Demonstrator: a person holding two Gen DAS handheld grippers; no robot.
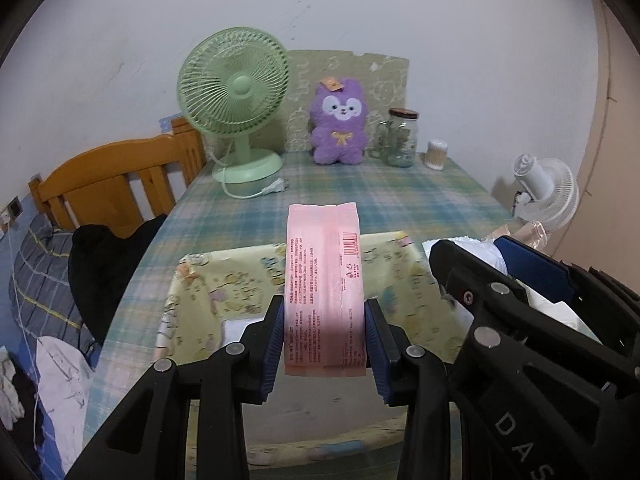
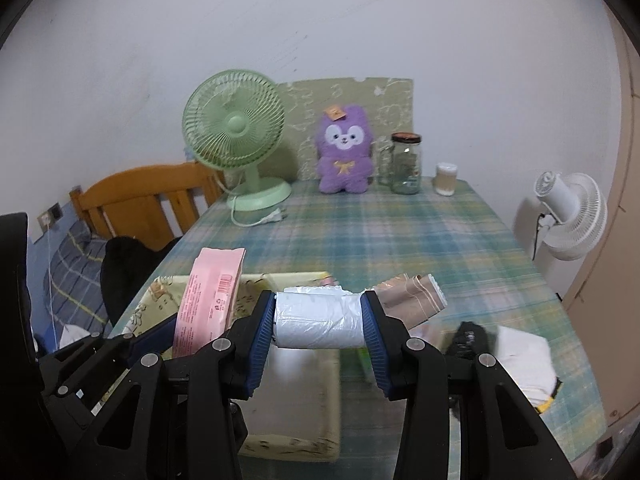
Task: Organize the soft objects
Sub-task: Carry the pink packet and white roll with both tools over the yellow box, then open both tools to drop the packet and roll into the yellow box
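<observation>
While both hands carry something over the table, the sorting looks to be somewhere in its middle, not near its end. The left tool pinches a long pink packet across its width, the blue pads pressed on both edges, and holds it above the yellow patterned fabric bin that sits at the near edge of the table. The right tool grips a roll of white plastic bags end to end, its pads flat on the two ends; the roll hangs over the same bin, at about three o'clock from the pink packet. Neither item is inside the bin yet, and its floor, where visible, looks mostly bare apart from something pale in one corner. At about four o'clock from the right tool, more soft things wait on the table: a beige folded pack, a dark bundle and a white folded cloth. Far back, at twelve o'clock, a purple plush toy sits against the wall beside a green fan; whether it belongs to the job I cannot tell. My judgement: two drops are close, several pickups remain.
</observation>
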